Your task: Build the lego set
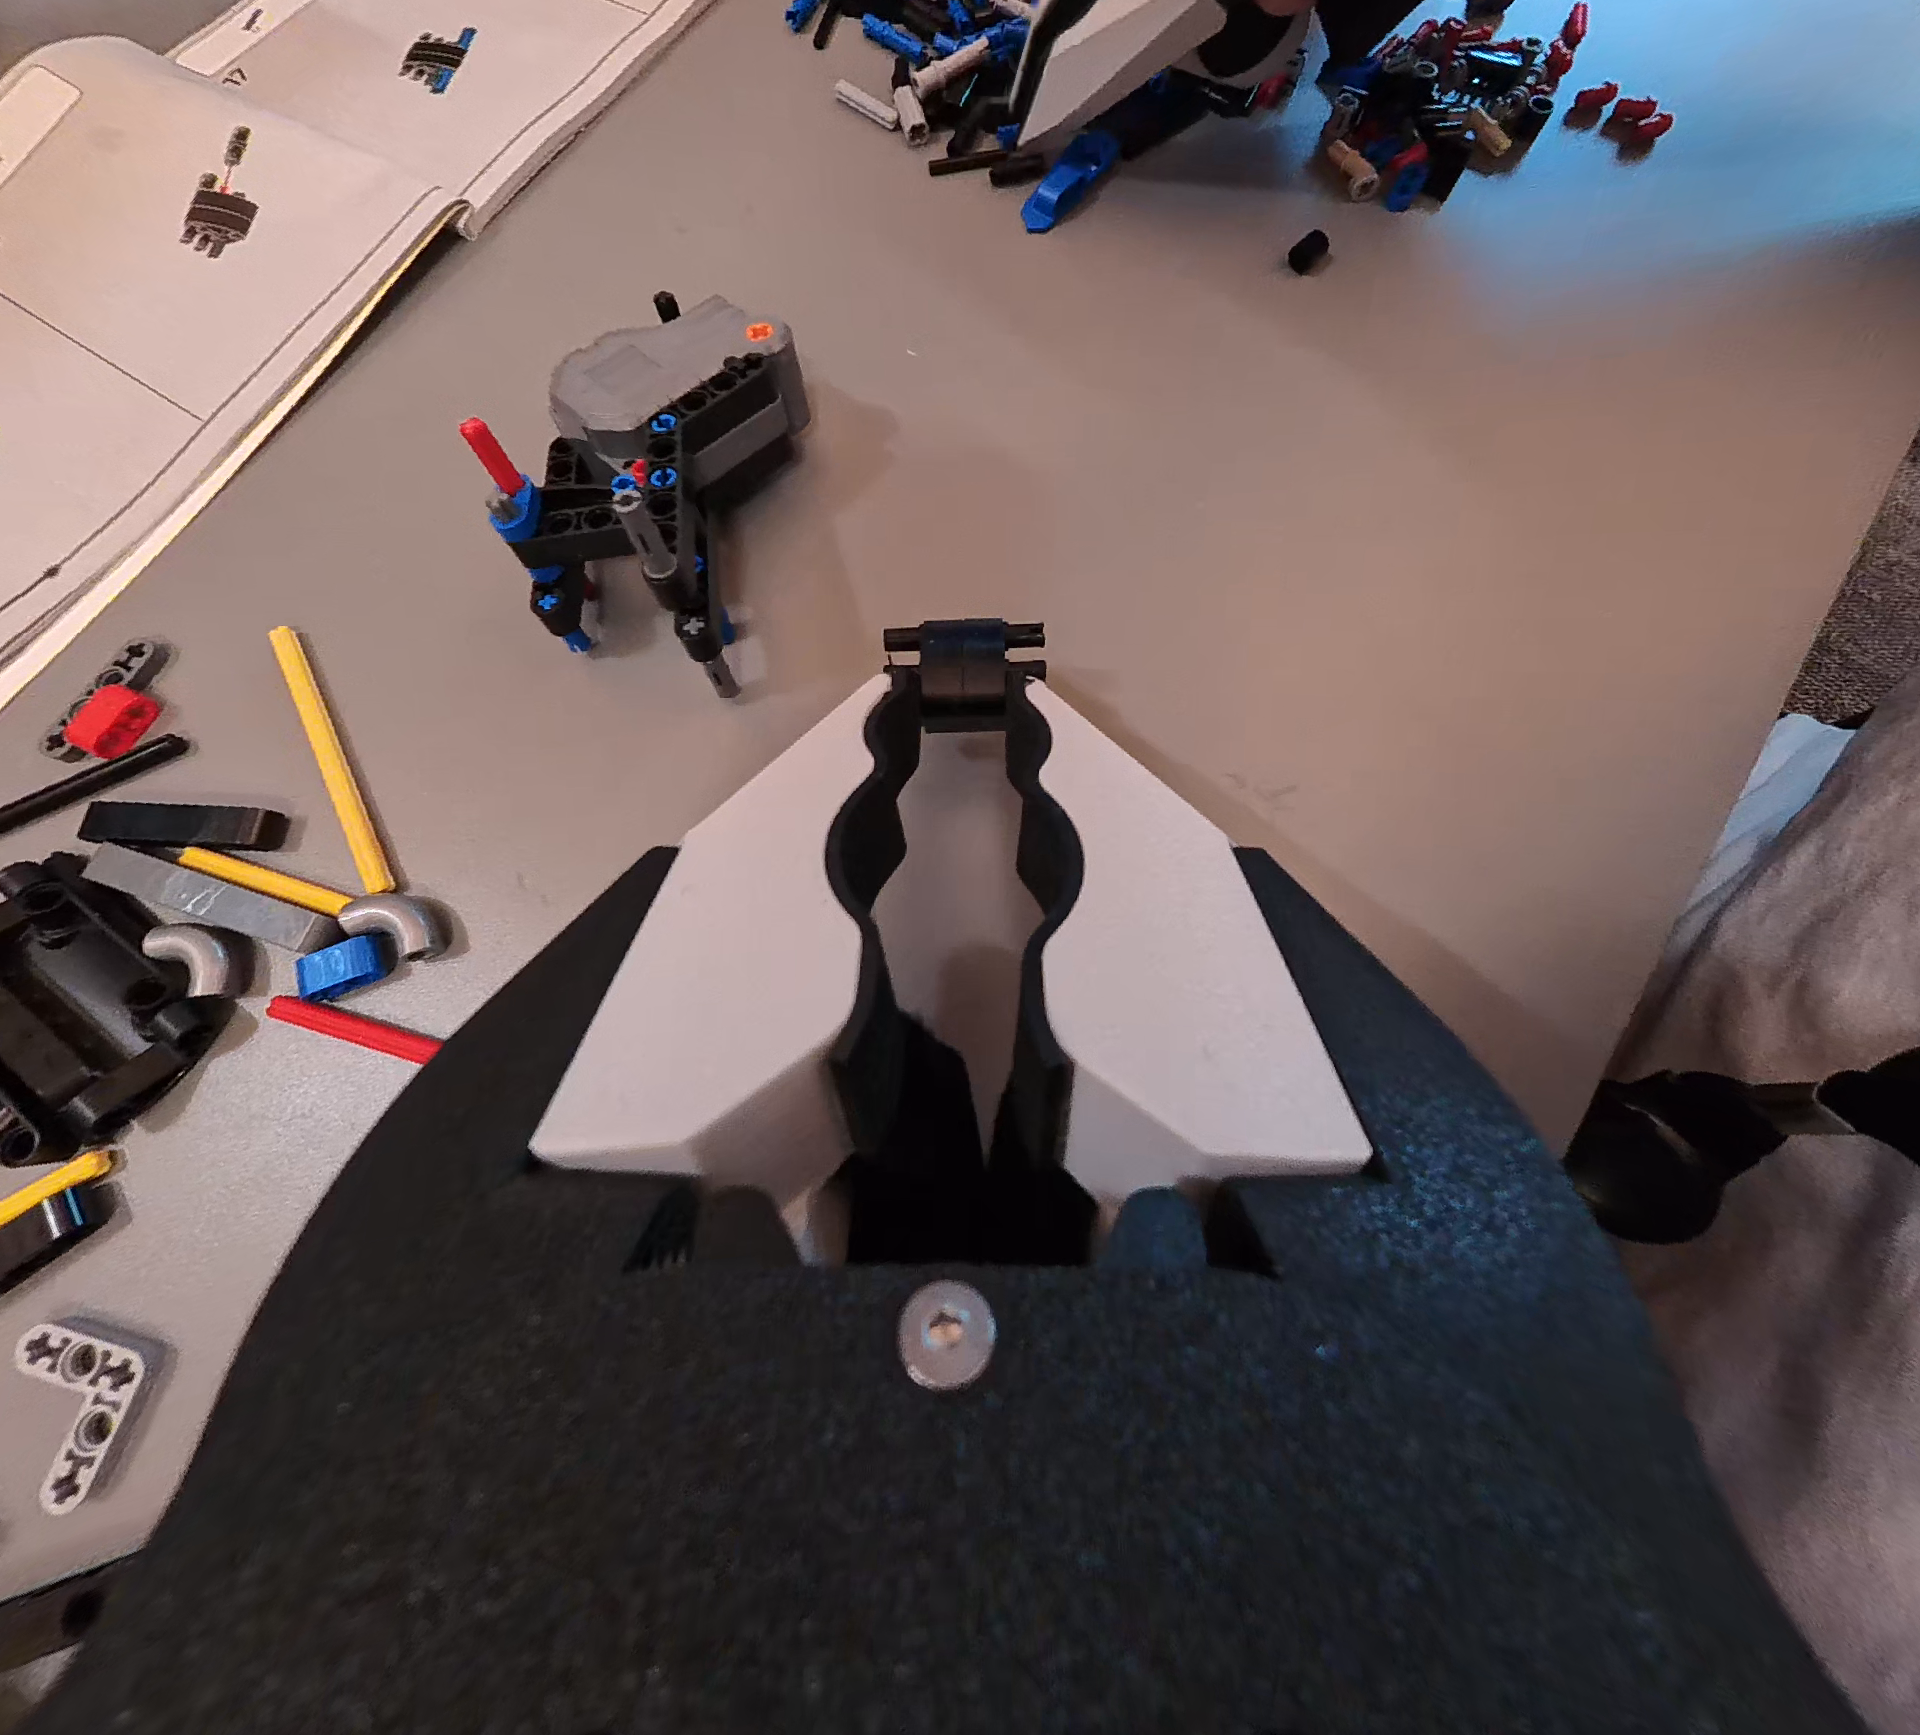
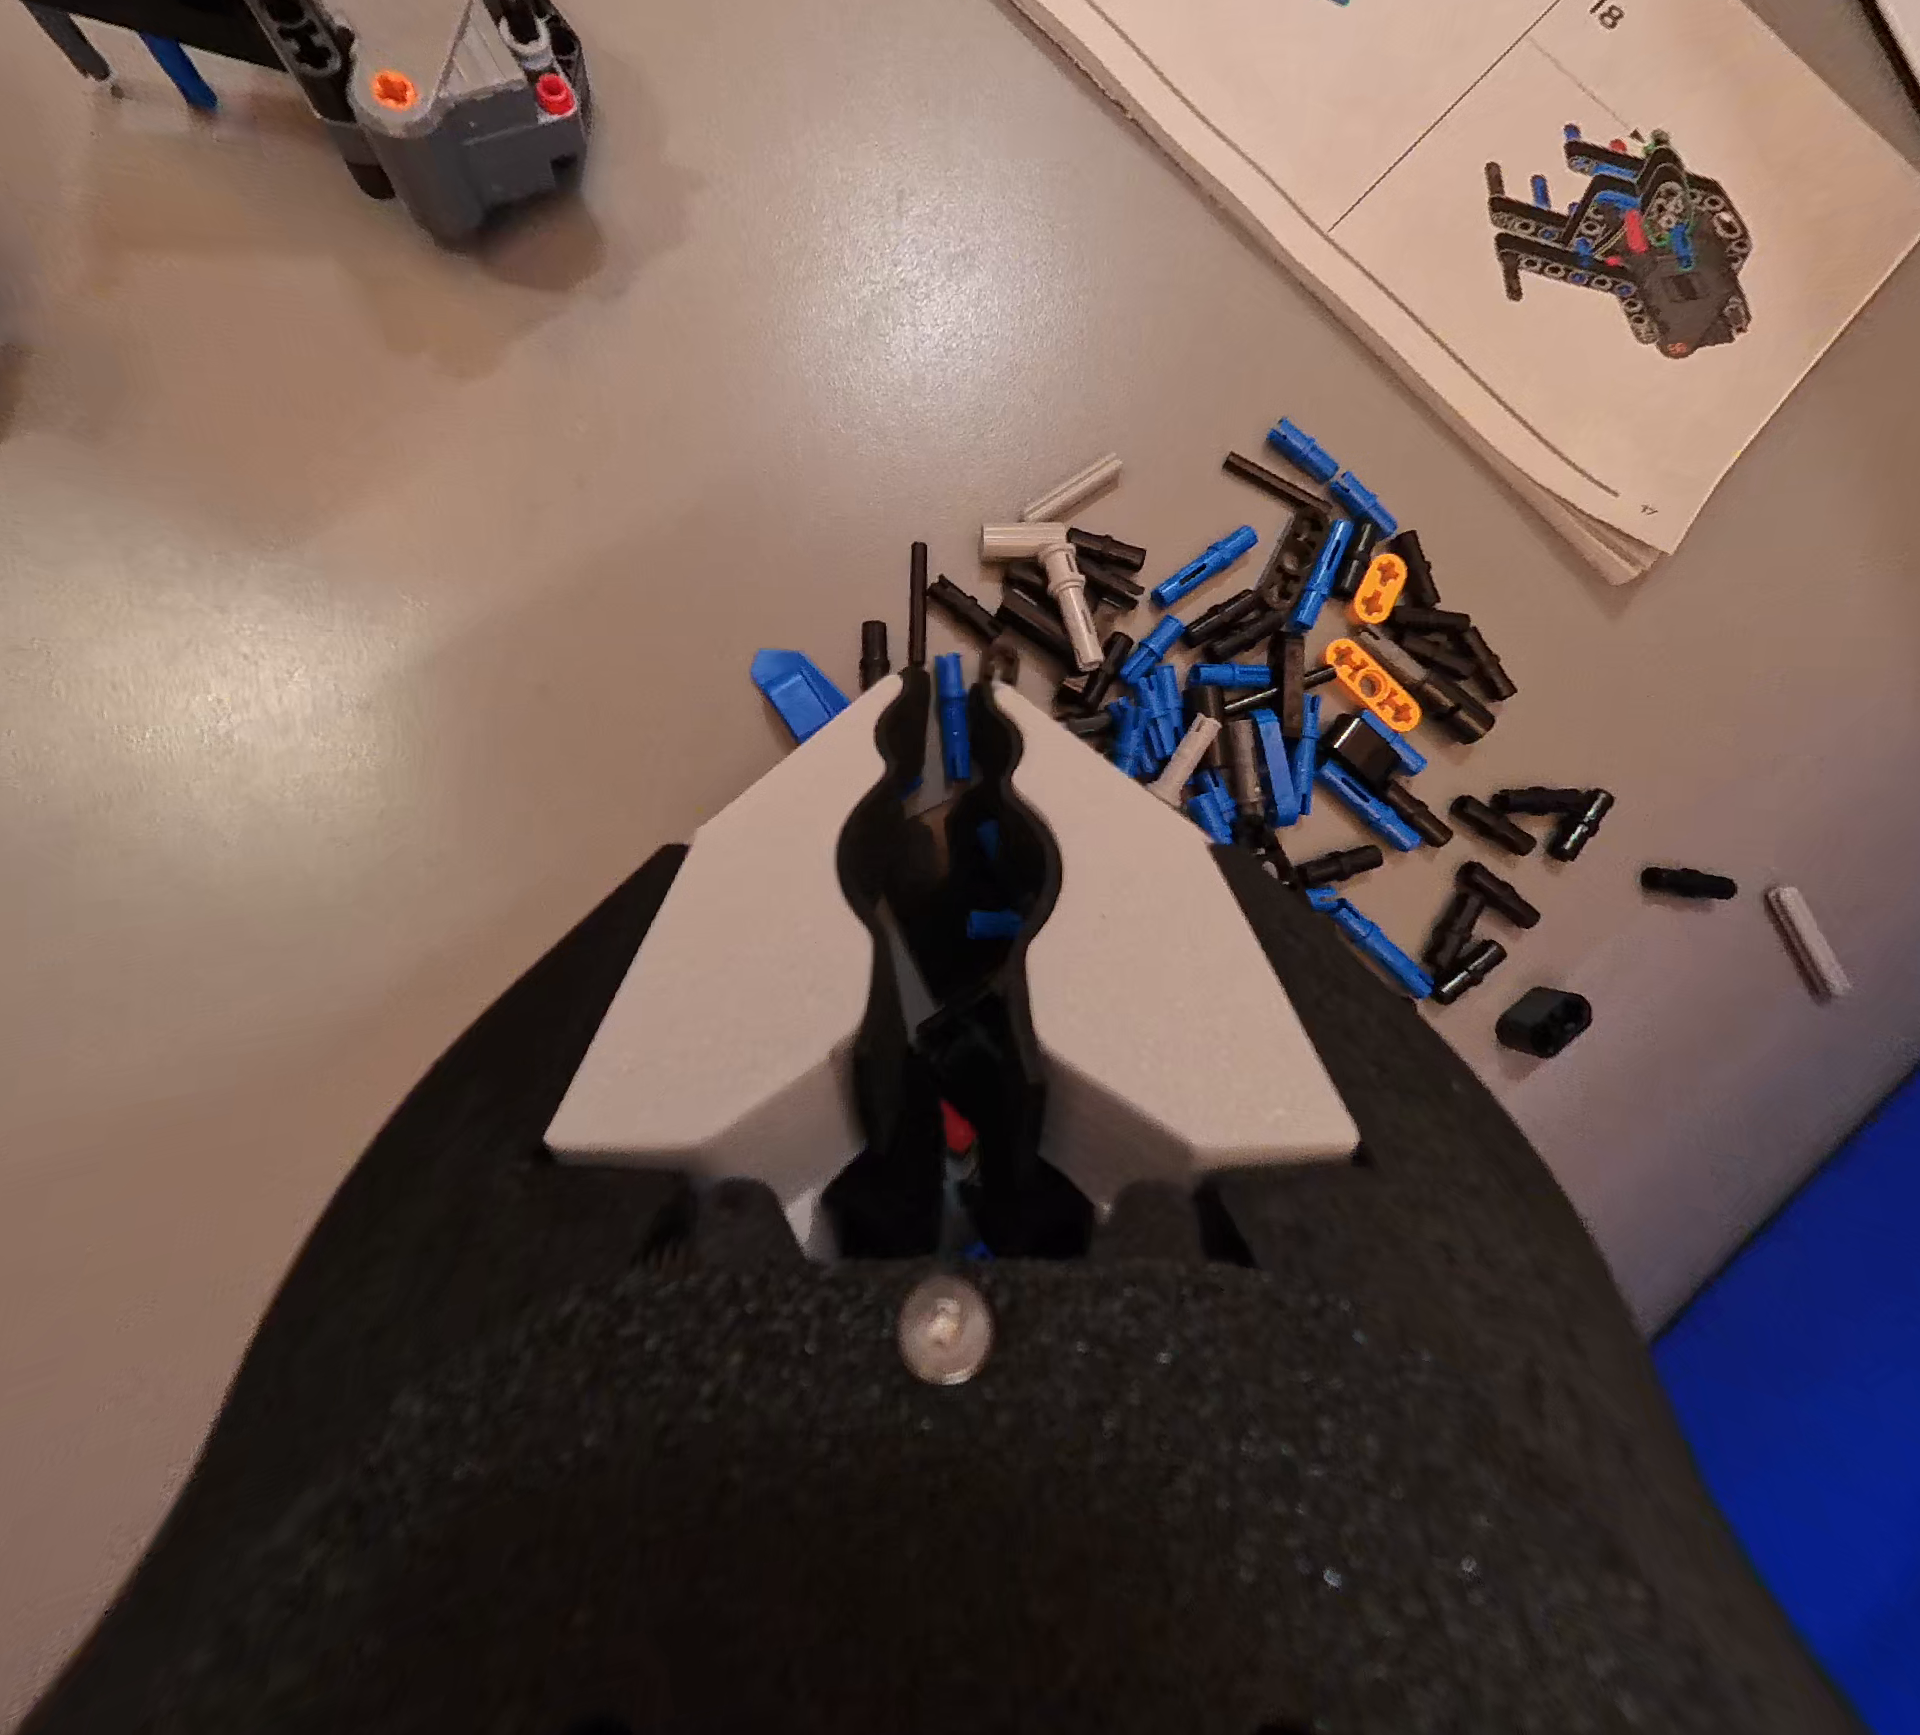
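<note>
**Lego set half built, both grippers busy on the desk**

The lego set's partly built model [image 1: 665, 480], a grey motor block on black beams with blue pins and a red axle sticking up, stands out on the open desk [image 1: 1299, 490], just clear of the instruction booklet [image 1: 343, 127] lying open toward the far left corner. Left gripper [image 1: 961, 683] is clamped on a small black connector piece [image 1: 964, 662], pins poking out either side, held above the bare desk just beside the model. Right gripper [image 2: 951, 693] has its tips down in the pile of blue and black pins [image 2: 1278, 698] near the booklet's corner; its fingers are nearly together with a blue pin [image 2: 952, 714] showing between the tips, though whether it is truly gripped cannot be told. Longer parts, yellow axles [image 1: 332, 760] and a red axle [image 1: 353, 1031], lie scattered along the left edge, and a second pile of red and black bits [image 1: 1455, 96] sits toward the far right
</note>
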Demonstrator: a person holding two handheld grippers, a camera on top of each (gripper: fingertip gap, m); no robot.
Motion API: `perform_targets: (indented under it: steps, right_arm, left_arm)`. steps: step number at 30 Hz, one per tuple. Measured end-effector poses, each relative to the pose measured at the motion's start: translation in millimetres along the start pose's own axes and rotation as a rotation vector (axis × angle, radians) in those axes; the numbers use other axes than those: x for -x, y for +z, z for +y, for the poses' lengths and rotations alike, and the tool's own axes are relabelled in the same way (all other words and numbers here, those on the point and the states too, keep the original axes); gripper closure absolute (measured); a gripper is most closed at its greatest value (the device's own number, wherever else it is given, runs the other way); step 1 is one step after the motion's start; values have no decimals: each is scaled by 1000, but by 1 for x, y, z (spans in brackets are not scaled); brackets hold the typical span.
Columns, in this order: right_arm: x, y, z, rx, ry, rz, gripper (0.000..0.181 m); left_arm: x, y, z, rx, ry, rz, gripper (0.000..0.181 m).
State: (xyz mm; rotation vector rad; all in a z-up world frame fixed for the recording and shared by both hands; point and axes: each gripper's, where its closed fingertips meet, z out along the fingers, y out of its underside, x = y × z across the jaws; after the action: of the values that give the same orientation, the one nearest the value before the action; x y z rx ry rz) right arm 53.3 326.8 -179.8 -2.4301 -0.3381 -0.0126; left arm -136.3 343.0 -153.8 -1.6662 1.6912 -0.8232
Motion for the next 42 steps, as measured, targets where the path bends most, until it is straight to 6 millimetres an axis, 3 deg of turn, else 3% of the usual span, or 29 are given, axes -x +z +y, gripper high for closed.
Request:
perform_targets:
  steps: [9, 17, 27, 35, 42]
  right_arm:
    - [-1, -1, -1, 10, -130, 66, 176]
    - [-3, -14, -4, -30, -125, 71, 178]
    - [-1, -3, -1, -44, -82, 21, 177]
    - [2, -10, -2, -51, -142, 46, 176]
    - [-1, 1, 0, -31, -150, 49, 174]
  left_arm:
    - [1, 0, -1, -3, 11, -2, 167]
    - [0, 0, -1, -6, 16, -4, 167]
    - [-2, 0, -1, -4, 25, -7, 167]
    - [-1, 1, 0, -4, 20, -6, 167]
    - [-1, 0, 1, -2, 23, -7, 167]
